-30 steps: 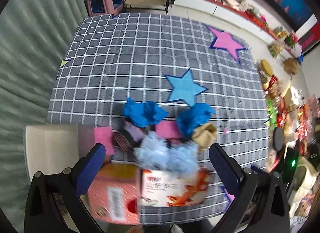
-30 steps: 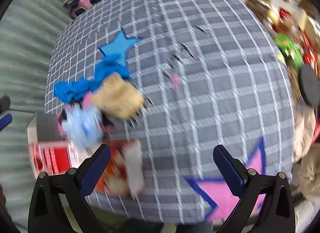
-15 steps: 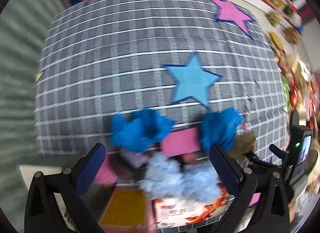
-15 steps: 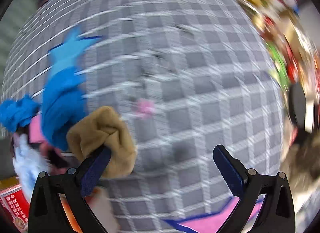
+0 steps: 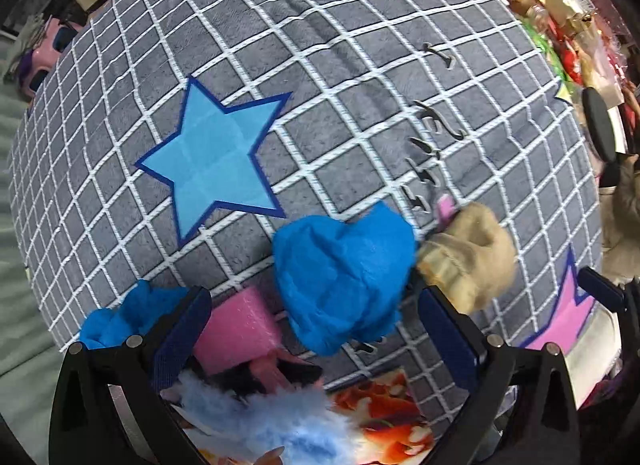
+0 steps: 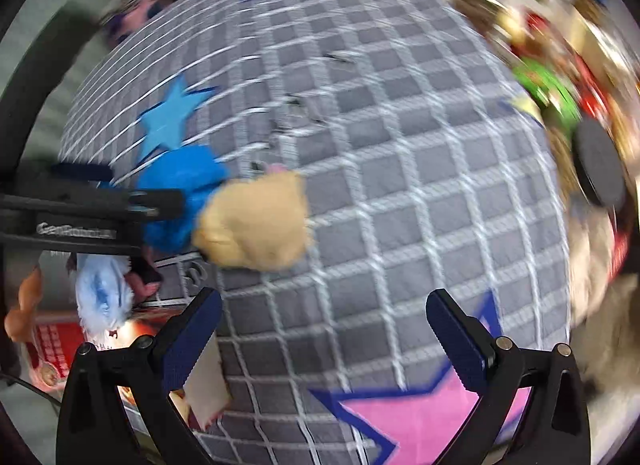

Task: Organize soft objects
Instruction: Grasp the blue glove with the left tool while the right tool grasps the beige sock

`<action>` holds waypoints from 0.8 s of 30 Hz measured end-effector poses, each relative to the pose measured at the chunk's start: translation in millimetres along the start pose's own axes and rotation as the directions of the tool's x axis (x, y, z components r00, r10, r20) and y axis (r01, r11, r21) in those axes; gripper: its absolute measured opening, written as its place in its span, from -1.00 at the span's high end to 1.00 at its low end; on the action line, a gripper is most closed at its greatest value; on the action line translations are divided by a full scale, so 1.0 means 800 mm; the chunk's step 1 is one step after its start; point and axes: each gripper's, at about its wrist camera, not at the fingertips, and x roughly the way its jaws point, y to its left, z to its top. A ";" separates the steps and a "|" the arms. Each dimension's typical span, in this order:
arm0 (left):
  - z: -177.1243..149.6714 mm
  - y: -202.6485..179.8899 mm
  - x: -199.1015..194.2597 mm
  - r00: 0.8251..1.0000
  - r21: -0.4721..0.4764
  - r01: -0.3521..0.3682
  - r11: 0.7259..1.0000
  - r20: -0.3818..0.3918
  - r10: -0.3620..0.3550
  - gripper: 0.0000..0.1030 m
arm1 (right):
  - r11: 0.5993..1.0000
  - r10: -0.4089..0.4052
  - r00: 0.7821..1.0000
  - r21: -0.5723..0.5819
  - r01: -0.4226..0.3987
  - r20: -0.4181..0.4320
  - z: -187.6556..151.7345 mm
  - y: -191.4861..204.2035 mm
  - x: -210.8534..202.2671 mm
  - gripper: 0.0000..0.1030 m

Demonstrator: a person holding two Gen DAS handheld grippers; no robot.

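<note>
Left wrist view puts the crumpled blue cloth (image 5: 344, 281) right between the fingers of the left hand-held gripper (image 5: 312, 325), which stands wide with nothing in it. The cloth lies just ahead of the fingertips, a touch toward the right finger, bunched into a lump with no clear long axis, so a straight push forward and a squeeze looks enough to take it. It sits on the grey checked cover of the bench (image 5: 360, 105), near the near edge, just this side of the blue star (image 5: 216, 161).

Touching the cloth on its right is a tan soft toy (image 5: 468, 257). A pink sponge (image 5: 236, 329) lies just beside the left finger, and a second blue cloth (image 5: 120, 321) sits behind that finger. Pale blue fluff (image 5: 280, 421) lies over a printed box (image 5: 384, 421) at the near edge.

From the right wrist view, the right hand-held gripper (image 6: 324, 341) is also wide and empty, and the tan toy lies ahead and to its left, well short of its fingers. So I'd judge the left is nearer the blue cloth, the right better placed for the toy.
</note>
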 end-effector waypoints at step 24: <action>0.014 -0.044 0.054 0.994 0.055 -0.033 0.998 -0.100 0.039 -0.55 | 0.961 0.020 0.994 0.275 0.009 -0.104 -0.066 -0.073 -0.010 0.40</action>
